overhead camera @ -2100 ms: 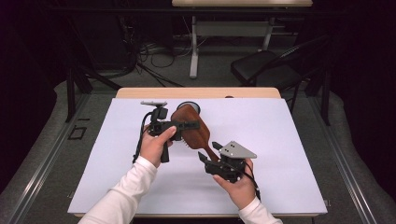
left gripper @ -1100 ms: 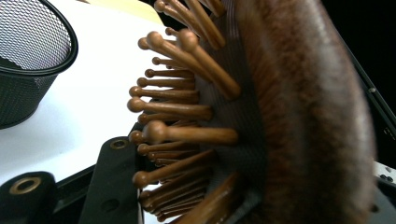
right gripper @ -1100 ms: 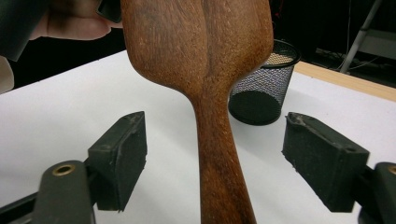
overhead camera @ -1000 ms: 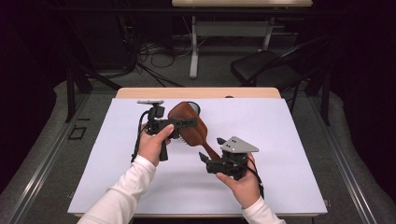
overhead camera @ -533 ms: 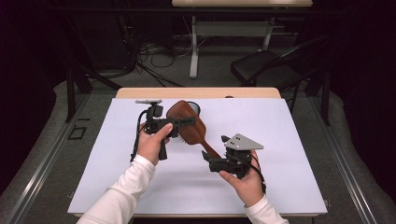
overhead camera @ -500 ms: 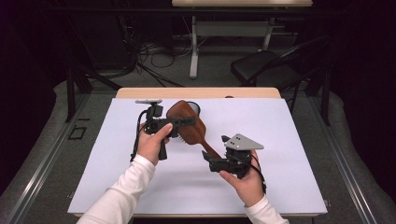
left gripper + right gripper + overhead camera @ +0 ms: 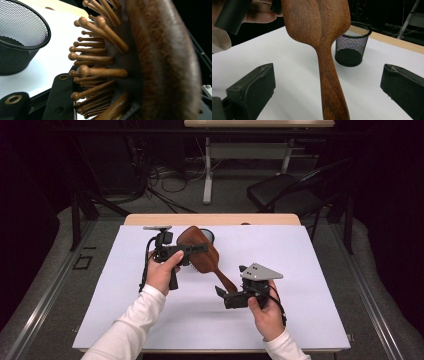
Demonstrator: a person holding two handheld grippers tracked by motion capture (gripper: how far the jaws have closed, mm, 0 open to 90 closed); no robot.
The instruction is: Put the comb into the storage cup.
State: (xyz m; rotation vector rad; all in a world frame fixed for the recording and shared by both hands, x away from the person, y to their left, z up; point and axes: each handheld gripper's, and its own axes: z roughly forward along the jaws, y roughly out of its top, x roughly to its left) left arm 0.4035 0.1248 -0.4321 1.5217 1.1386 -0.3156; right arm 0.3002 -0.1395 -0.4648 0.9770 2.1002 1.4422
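A dark wooden paddle hairbrush [image 7: 199, 251] is held off the white table, head toward the back and handle [image 7: 329, 82] slanting down to the front right. My left gripper [image 7: 200, 249] is shut on the brush head. In the left gripper view the wooden bristles [image 7: 100, 72] press against one of its fingers [image 7: 62, 98]. My right gripper [image 7: 227, 292] sits at the handle's lower end. It is open, its jaws standing wide on either side of the handle without touching it [image 7: 329, 75].
A black mesh cup [image 7: 210, 236] stands upright on the table just behind the brush head, also in the left gripper view [image 7: 20, 45] and the right gripper view [image 7: 353, 45]. The white table cover [image 7: 310, 270] has bare room to the right and front.
The left gripper has lifted the brush head a little toward the back left. The right gripper has drifted slightly right, its jaws still open around the handle end.
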